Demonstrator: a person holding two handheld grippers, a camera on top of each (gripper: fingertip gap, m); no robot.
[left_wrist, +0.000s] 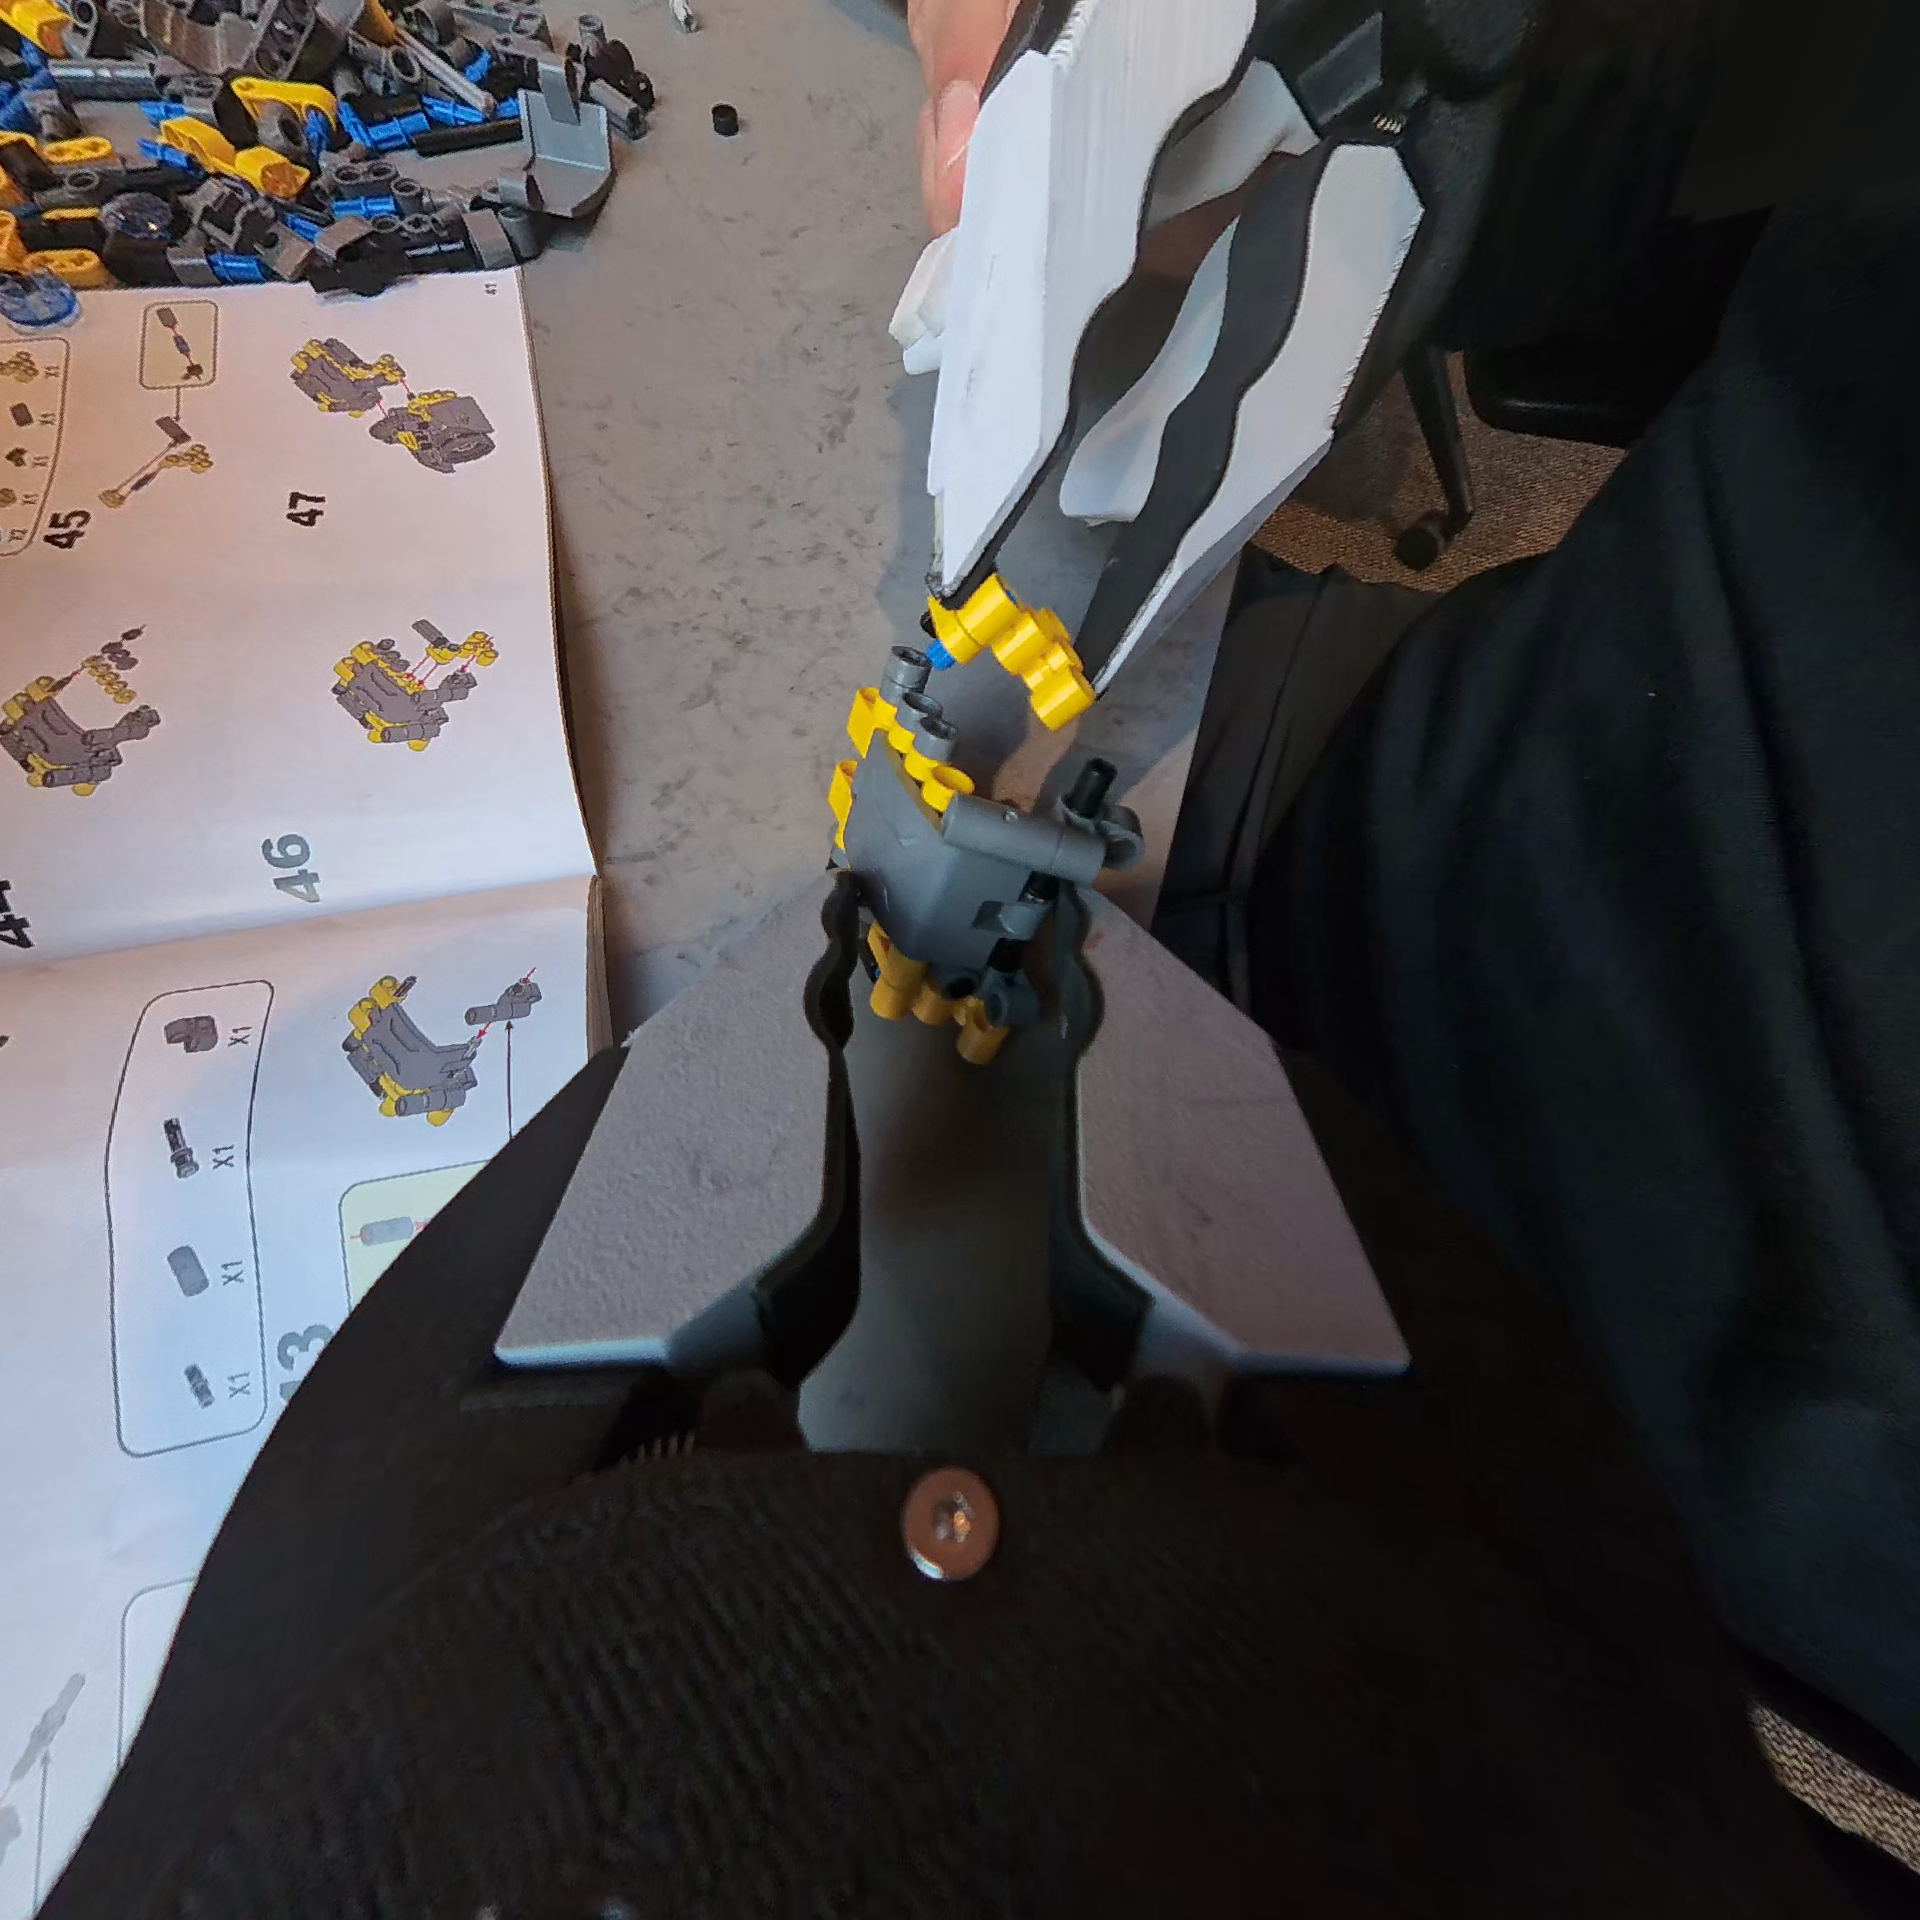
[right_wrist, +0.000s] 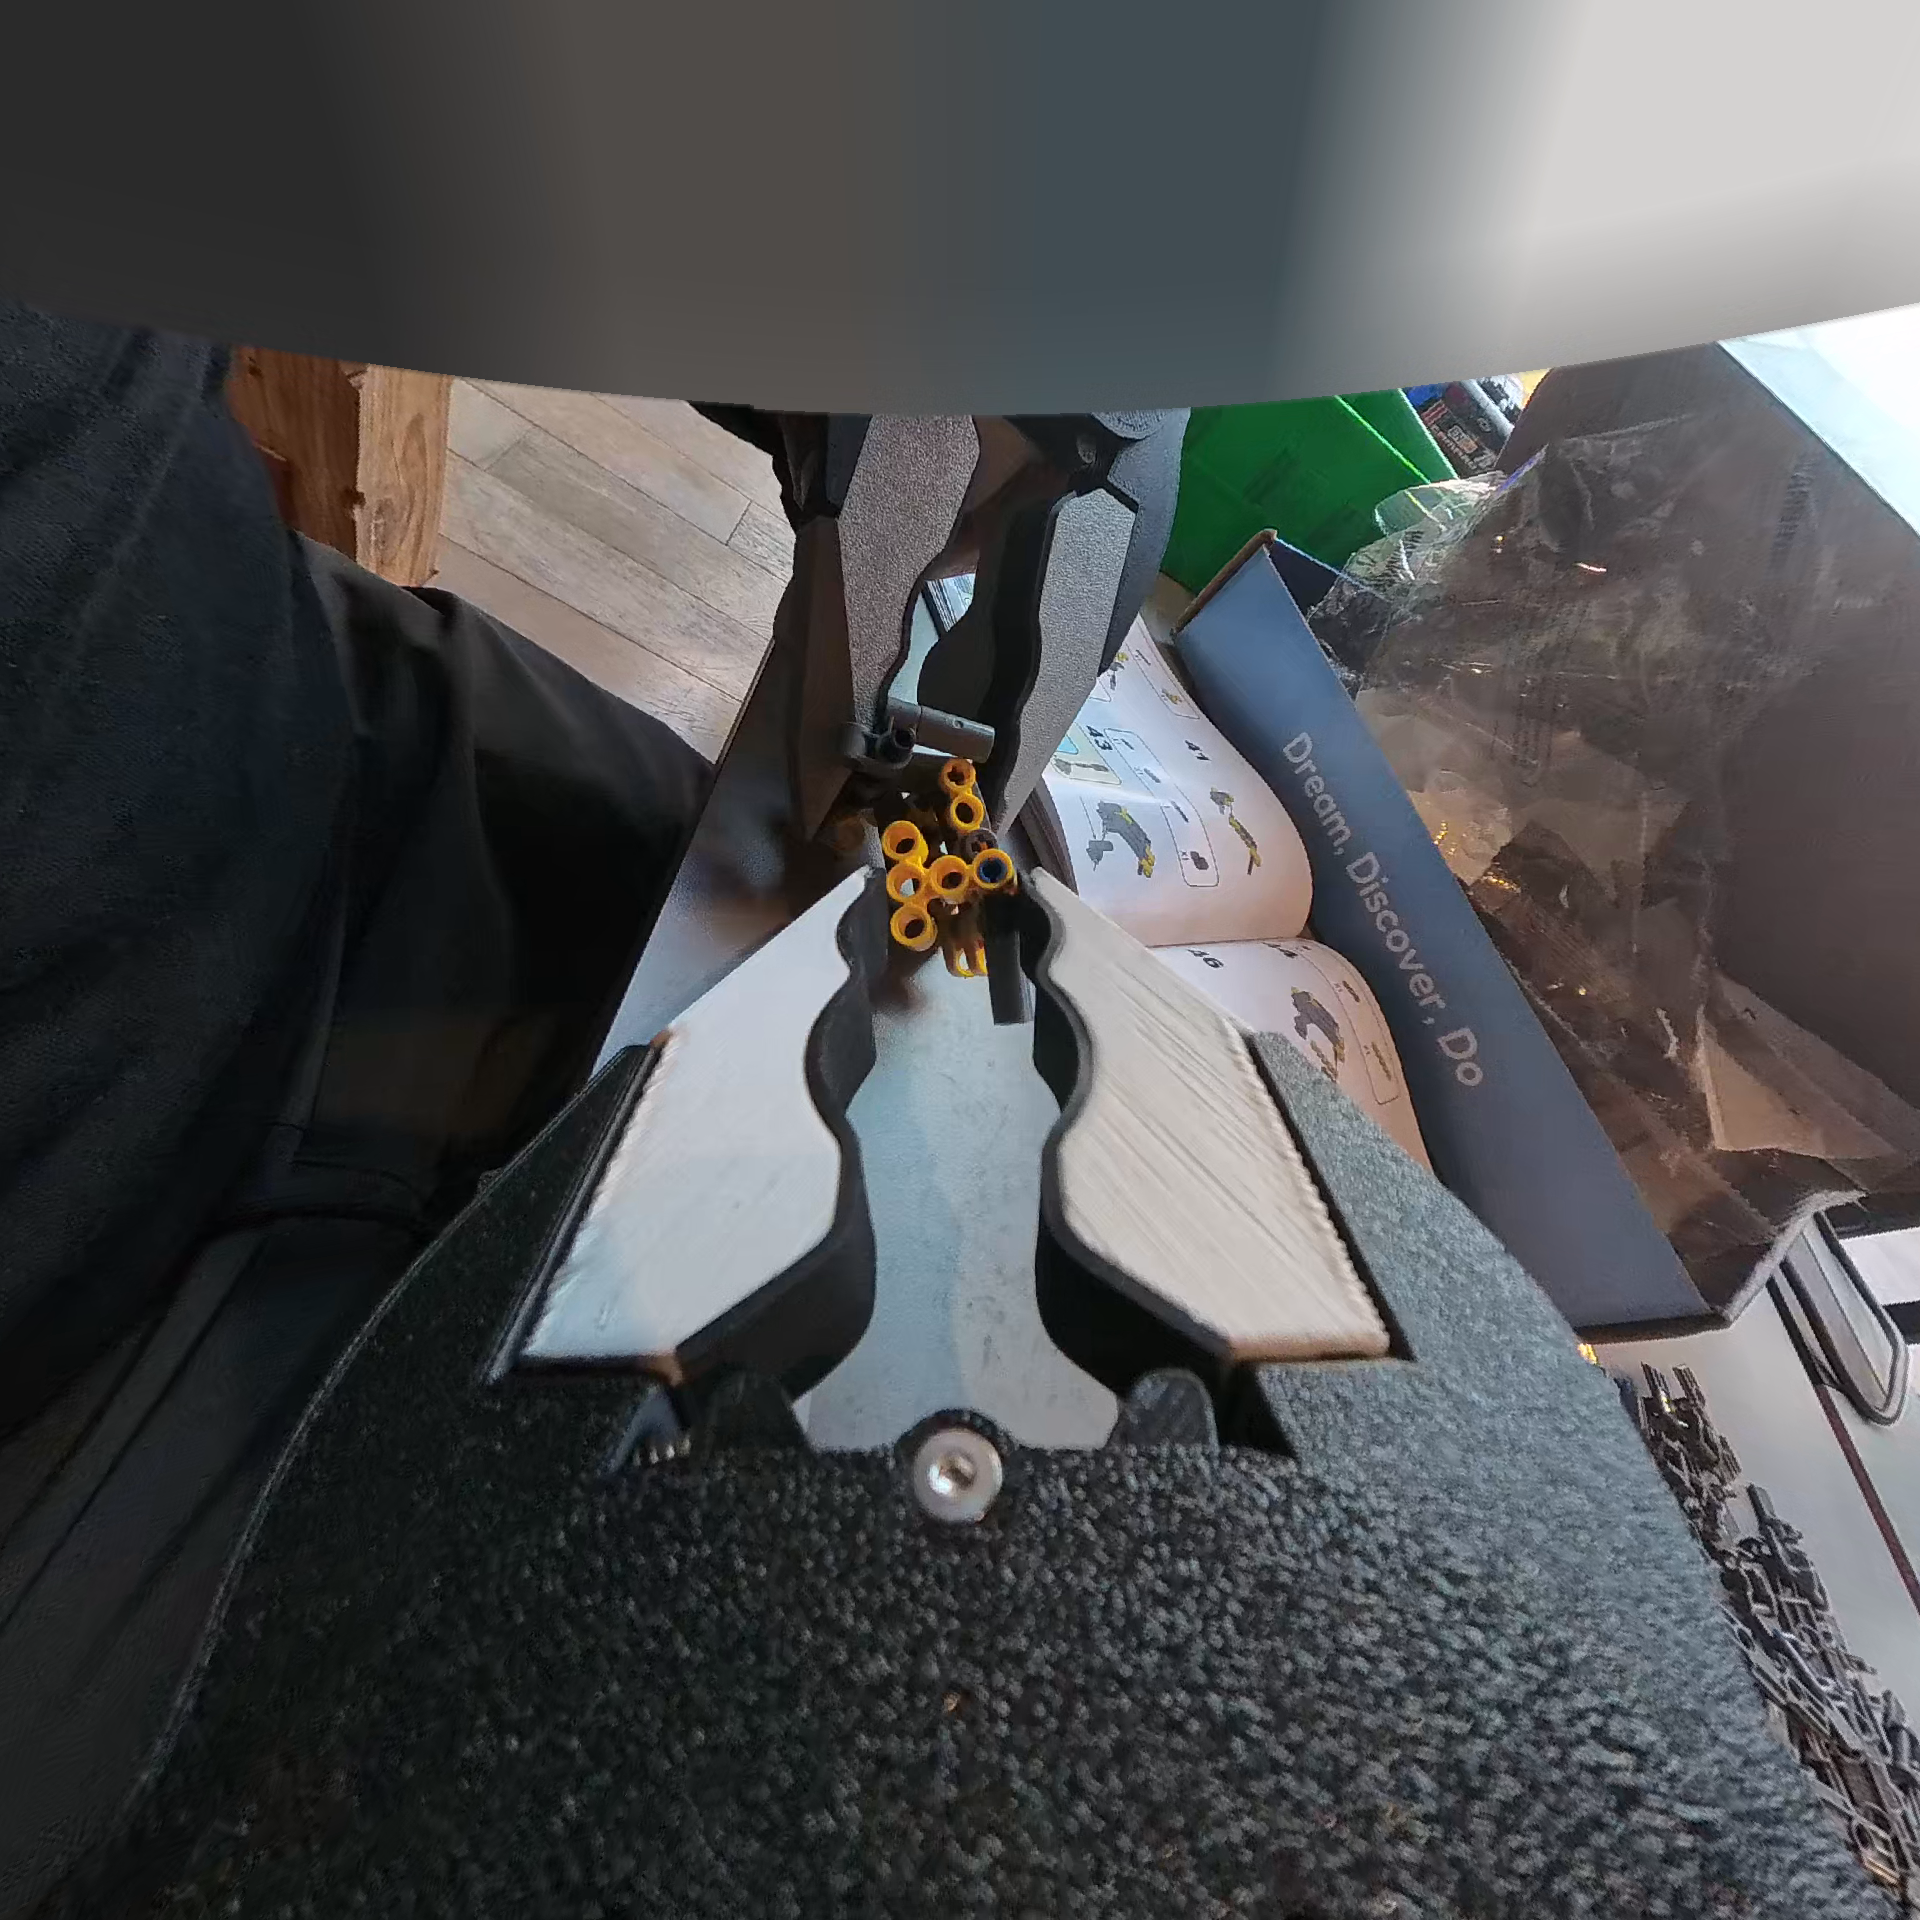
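We find the left gripper (left_wrist: 951, 935) clamping a grey-and-yellow brick assembly (left_wrist: 935, 831) beyond the desk's (left_wrist: 727, 468) near edge, while the right gripper (left_wrist: 1013, 634) pinches a yellow connector (left_wrist: 1023, 649) just beside its top.

The pile of loose building pieces (left_wrist: 291, 135) and the instruction booklet (left_wrist: 260, 727) run off the left wrist view's upper-left and left edges.
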